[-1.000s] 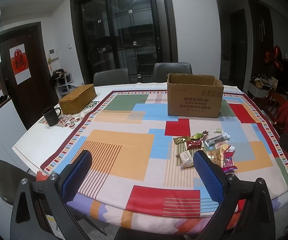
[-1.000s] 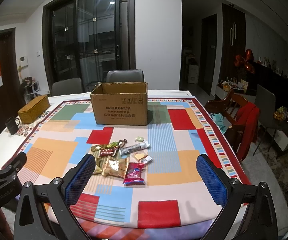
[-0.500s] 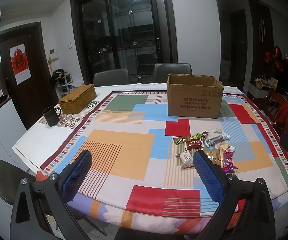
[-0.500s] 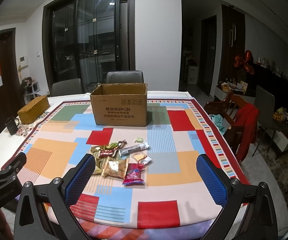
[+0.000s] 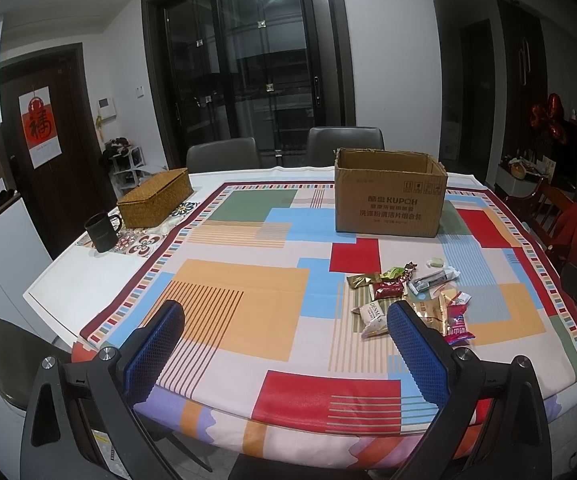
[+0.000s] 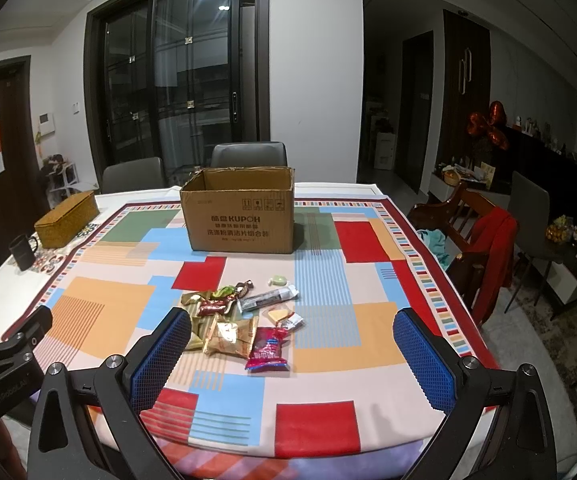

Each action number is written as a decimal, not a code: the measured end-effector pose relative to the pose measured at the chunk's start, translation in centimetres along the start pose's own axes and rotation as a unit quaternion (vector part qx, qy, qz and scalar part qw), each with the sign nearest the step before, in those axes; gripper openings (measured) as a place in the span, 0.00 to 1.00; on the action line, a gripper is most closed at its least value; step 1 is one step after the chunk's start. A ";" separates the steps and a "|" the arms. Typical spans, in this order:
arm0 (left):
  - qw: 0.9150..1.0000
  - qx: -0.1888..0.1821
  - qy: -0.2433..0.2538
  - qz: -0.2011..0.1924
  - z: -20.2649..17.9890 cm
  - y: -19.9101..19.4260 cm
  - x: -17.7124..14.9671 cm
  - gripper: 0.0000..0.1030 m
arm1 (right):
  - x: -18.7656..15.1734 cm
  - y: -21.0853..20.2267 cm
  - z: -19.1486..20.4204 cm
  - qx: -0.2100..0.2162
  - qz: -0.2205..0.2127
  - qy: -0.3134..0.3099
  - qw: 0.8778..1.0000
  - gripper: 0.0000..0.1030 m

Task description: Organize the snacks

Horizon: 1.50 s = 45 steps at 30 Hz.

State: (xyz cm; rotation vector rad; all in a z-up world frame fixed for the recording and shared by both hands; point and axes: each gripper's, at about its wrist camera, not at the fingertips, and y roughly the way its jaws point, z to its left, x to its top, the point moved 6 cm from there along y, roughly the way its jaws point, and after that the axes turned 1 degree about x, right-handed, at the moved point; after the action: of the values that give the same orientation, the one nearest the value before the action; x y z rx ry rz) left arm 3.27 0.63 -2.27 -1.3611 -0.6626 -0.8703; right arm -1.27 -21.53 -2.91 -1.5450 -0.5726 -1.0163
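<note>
A pile of small wrapped snacks (image 6: 244, 316) lies on the patchwork tablecloth (image 6: 328, 356); it also shows in the left wrist view (image 5: 412, 300). A pink packet (image 6: 267, 349) is nearest to me, a gold packet (image 6: 230, 336) beside it. An open cardboard box (image 6: 240, 216) stands behind the pile, also in the left wrist view (image 5: 388, 196). My left gripper (image 5: 284, 344) is open and empty above the table's near edge, left of the pile. My right gripper (image 6: 292, 354) is open and empty, just short of the pile.
A woven lidded basket (image 5: 154, 198) and a black mug (image 5: 102, 230) stand at the table's far left. Grey chairs (image 5: 342, 144) stand behind the table. A wooden chair with a red garment (image 6: 488, 248) stands to the right. The left gripper's body (image 6: 0, 344) shows at the right view's left edge.
</note>
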 end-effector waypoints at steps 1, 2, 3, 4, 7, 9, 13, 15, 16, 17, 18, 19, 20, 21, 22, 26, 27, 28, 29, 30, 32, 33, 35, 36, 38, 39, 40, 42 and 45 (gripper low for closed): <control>1.000 0.000 0.000 0.000 0.0 0.0 0.0 1.00 | 0.0 0.0 -0.1 0.000 0.000 0.000 1.000 1.00; 1.000 0.000 0.000 0.000 0.0 0.0 0.0 1.00 | 0.0 0.0 0.0 0.000 0.000 0.000 1.000 1.00; 1.000 0.000 0.000 0.000 0.0 0.0 0.0 1.00 | 0.0 0.0 0.0 0.000 0.000 0.000 1.000 1.00; 1.000 0.000 0.000 0.000 0.0 0.0 0.0 1.00 | 0.0 0.0 -0.1 0.000 0.000 0.000 1.000 1.00; 1.000 0.000 0.000 0.000 0.0 0.0 0.0 1.00 | 0.0 0.0 0.0 0.000 0.000 -0.001 1.000 1.00; 1.000 0.000 0.000 0.000 0.0 0.0 0.0 1.00 | 0.0 0.0 -0.1 0.000 -0.001 -0.001 1.000 1.00; 1.000 0.000 0.000 0.000 0.0 0.0 0.0 1.00 | 0.2 -0.2 -0.1 -0.001 -0.001 -0.001 1.000 1.00; 1.000 0.000 -0.001 0.000 0.0 0.0 0.0 1.00 | 0.1 -0.1 -0.1 -0.002 -0.001 -0.001 1.000 1.00; 1.000 0.000 0.000 0.000 0.1 0.0 0.0 1.00 | 0.1 -0.1 -0.1 -0.001 -0.001 -0.001 1.000 1.00; 1.000 0.000 -0.001 0.000 0.0 0.0 0.0 1.00 | 0.1 -0.1 -0.1 -0.002 -0.001 -0.001 1.000 1.00; 1.000 -0.001 0.000 0.000 0.1 0.0 0.0 1.00 | 0.1 -0.1 -0.2 -0.002 -0.001 -0.001 1.000 1.00; 1.000 -0.001 -0.001 0.001 0.1 0.0 0.0 1.00 | 0.1 -0.2 -0.1 -0.002 -0.001 -0.001 1.000 1.00; 1.000 -0.002 -0.001 0.001 0.1 0.1 -0.1 1.00 | 0.2 -0.2 -0.3 -0.002 -0.001 -0.001 1.000 1.00; 1.000 -0.002 0.000 0.002 0.0 0.1 -0.1 1.00 | 0.1 -0.2 -0.1 -0.002 -0.001 -0.001 1.000 1.00; 1.000 -0.002 0.000 0.002 0.0 0.1 -0.1 1.00 | 0.1 -0.2 -0.1 -0.002 -0.001 -0.001 1.000 1.00; 1.000 -0.003 0.000 0.001 -0.1 0.2 -0.1 1.00 | 0.1 -0.1 -0.2 -0.002 -0.001 -0.001 1.000 1.00; 1.000 -0.003 0.000 0.001 -0.1 0.2 -0.1 1.00 | 0.1 -0.1 -0.1 -0.002 -0.001 -0.001 1.000 1.00; 1.000 -0.003 0.001 0.002 -0.2 0.3 -0.1 1.00 | 0.1 -0.1 -0.1 -0.002 -0.001 -0.001 1.000 1.00; 1.000 -0.003 0.000 0.001 -0.1 0.2 -0.1 1.00 | 0.1 -0.1 -0.2 -0.002 -0.001 -0.002 1.000 1.00; 1.000 -0.003 0.000 0.002 -0.2 0.3 -0.1 1.00 | 0.1 -0.1 -0.1 -0.003 0.000 -0.002 1.000 1.00; 1.000 -0.003 0.000 0.002 -0.2 0.2 -0.2 1.00 | 0.1 -0.1 -0.2 -0.003 0.000 -0.002 1.000 1.00; 1.000 -0.003 0.001 0.002 -0.2 0.3 -0.1 1.00 | 0.0 -0.1 -0.1 -0.003 -0.001 -0.002 1.000 1.00; 1.000 -0.003 0.002 0.003 -0.3 0.3 -0.1 1.00 | 0.1 -0.1 -0.2 -0.004 -0.002 -0.003 1.000 1.00; 1.000 -0.003 0.002 0.004 -0.3 0.4 -0.1 1.00 | 0.2 0.0 -0.3 -0.005 -0.002 -0.003 1.000 1.00; 1.000 -0.004 0.003 0.006 -0.4 0.7 0.0 1.00 | 0.2 0.1 -0.4 -0.006 -0.001 -0.003 1.000 1.00; 1.000 -0.005 0.003 0.007 -0.4 0.9 0.0 1.00 | 0.2 0.1 -0.3 -0.006 -0.001 -0.004 1.000 1.00; 1.000 -0.007 0.003 0.008 -0.4 1.0 0.0 1.00 | 0.2 0.1 -0.3 -0.006 -0.001 -0.004 1.000 1.00; 1.000 -0.011 0.003 0.012 -0.4 1.6 0.0 1.00 | 0.2 0.3 -0.3 -0.006 0.001 -0.005 1.000 1.00; 1.000 -0.015 0.004 0.019 -0.4 2.4 -0.1 1.00 | 0.2 1.0 -0.4 -0.006 0.006 -0.009 1.000 1.00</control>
State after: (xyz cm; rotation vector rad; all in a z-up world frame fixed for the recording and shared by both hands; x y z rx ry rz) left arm 5.18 0.20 -3.73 -1.3914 -0.6170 -0.8571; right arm -0.49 -22.23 -3.24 -1.5671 -0.5694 -0.9994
